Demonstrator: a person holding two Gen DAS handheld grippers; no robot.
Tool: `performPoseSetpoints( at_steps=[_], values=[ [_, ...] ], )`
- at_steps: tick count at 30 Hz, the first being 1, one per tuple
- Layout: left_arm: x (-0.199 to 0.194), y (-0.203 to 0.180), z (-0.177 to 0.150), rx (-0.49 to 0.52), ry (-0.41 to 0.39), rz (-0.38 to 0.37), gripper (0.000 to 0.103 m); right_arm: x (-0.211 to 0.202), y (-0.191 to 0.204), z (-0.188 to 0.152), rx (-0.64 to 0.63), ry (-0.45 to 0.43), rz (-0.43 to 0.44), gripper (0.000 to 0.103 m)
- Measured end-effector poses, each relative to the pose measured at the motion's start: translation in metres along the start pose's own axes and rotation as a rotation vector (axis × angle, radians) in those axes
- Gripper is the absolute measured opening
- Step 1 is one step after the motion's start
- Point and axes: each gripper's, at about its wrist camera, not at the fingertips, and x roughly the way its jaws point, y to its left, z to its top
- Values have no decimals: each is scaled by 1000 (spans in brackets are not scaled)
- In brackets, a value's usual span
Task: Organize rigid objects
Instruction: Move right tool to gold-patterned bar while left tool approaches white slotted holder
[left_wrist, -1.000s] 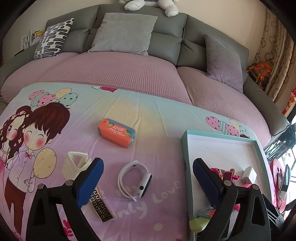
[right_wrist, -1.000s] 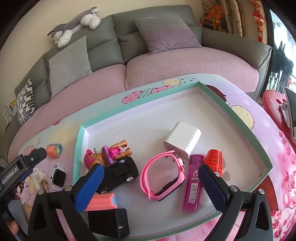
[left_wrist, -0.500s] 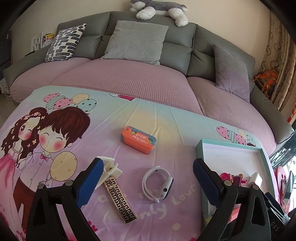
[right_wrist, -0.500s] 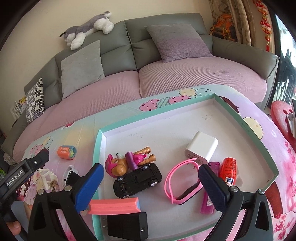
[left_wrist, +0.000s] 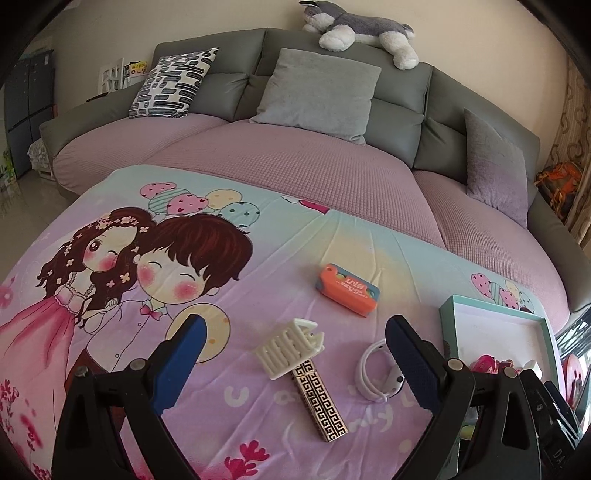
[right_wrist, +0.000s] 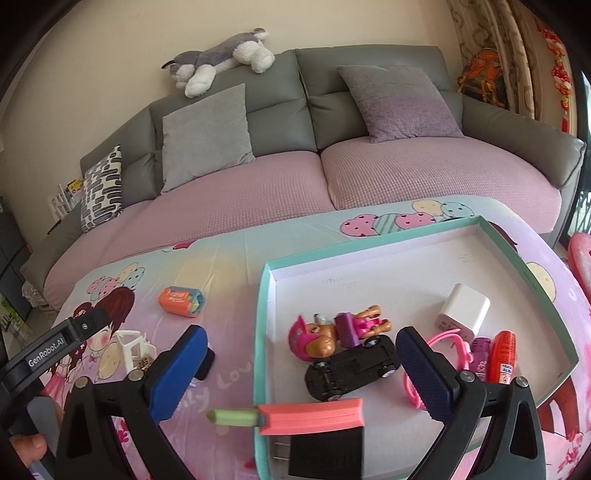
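Note:
On the cartoon-print cloth lie an orange case (left_wrist: 347, 290), a white lattice piece (left_wrist: 290, 347), a gold-and-black patterned lighter (left_wrist: 319, 398) and a white smartwatch (left_wrist: 373, 373). My left gripper (left_wrist: 295, 354) hangs open above the lattice piece, holding nothing. To the right stands the teal-rimmed tray (right_wrist: 262, 332) with a toy pup (right_wrist: 317, 338), a black toy car (right_wrist: 354, 369), a white charger (right_wrist: 461, 312), a pink watch (right_wrist: 443, 343), two lighters, a pink-and-green foam stick (right_wrist: 310, 413) and a black adapter (right_wrist: 325, 454). My right gripper (right_wrist: 301, 350) is open and empty above the tray's left part.
A grey sofa with pink seat covers (left_wrist: 295, 173) and cushions curves behind the table. A plush dog (left_wrist: 362, 29) lies on its backrest. The left gripper's body (right_wrist: 62, 343) and a hand (right_wrist: 26, 446) show at the left edge of the right wrist view.
Both grippers have drawn back and stayed open. The left view has swung left, so the tray now sits at its right edge. The right view now takes in more of the cloth.

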Motion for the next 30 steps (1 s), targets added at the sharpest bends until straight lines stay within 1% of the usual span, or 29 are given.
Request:
performPoseSetpoints(
  at_steps=[6, 9, 14, 19, 23, 25, 26, 28, 30],
  values=[
    [-5, 33, 3, -86, -5, 4, 98, -2, 40, -3, -84, -24, 61, 103],
    [-4, 46, 3, -113, 12, -9, 98, 2, 54, -6, -100, -11, 104, 103],
    [5, 57, 1, -96, 74, -10, 98, 11, 76, -14, -127, 22, 140, 103],
    [17, 65, -2, -99, 126, -45, 98, 19, 96, -21, -153, 55, 189, 102],
    [26, 67, -5, -114, 166, -104, 98, 31, 113, -30, -194, 94, 196, 97],
    [29, 66, -6, -109, 172, -120, 98, 38, 119, -36, -212, 121, 186, 96],
    [31, 65, -7, -106, 176, -128, 98, 42, 120, -38, -218, 134, 186, 92],
    [36, 63, -8, -104, 190, -141, 98, 47, 123, -42, -224, 156, 186, 89],
    [39, 62, -9, -102, 202, -151, 98, 50, 127, -45, -244, 158, 167, 89]
  ],
)
